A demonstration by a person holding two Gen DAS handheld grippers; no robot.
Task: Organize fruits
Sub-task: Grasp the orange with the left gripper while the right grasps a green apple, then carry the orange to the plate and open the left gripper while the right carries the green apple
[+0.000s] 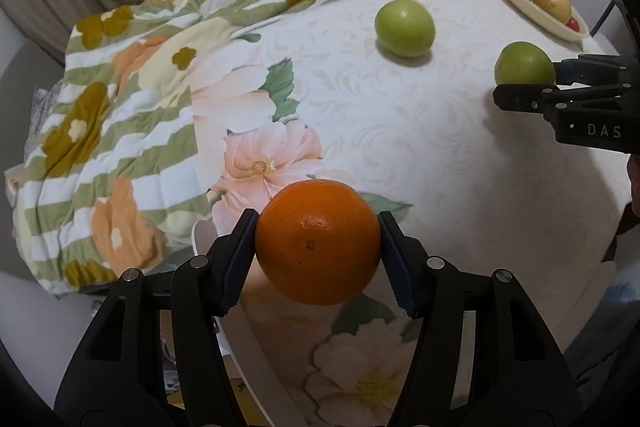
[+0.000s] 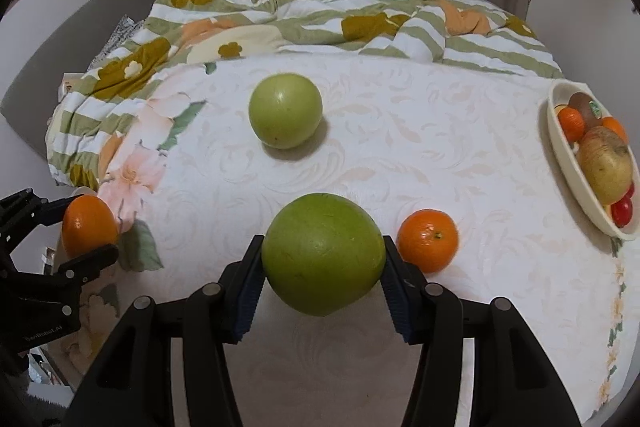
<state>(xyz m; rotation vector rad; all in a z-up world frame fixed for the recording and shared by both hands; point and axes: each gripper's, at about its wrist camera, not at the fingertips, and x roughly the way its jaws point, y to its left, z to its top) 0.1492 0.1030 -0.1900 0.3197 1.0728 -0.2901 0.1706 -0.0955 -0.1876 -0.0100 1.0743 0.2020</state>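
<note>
Near the bed's left edge, the left tongs (image 1: 318,247) clamp an orange (image 1: 318,241) across its widest part. Toward the front edge, the right tongs (image 2: 322,259) press their pads on a green fruit (image 2: 323,253), just beside a mandarin (image 2: 428,241). Both fruits look firm, round and smooth-skinned, so they could roll; gripping across the middle suits them best.

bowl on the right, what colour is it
Cream, plain, no pattern. The bowl shows best in the right wrist view.
</note>
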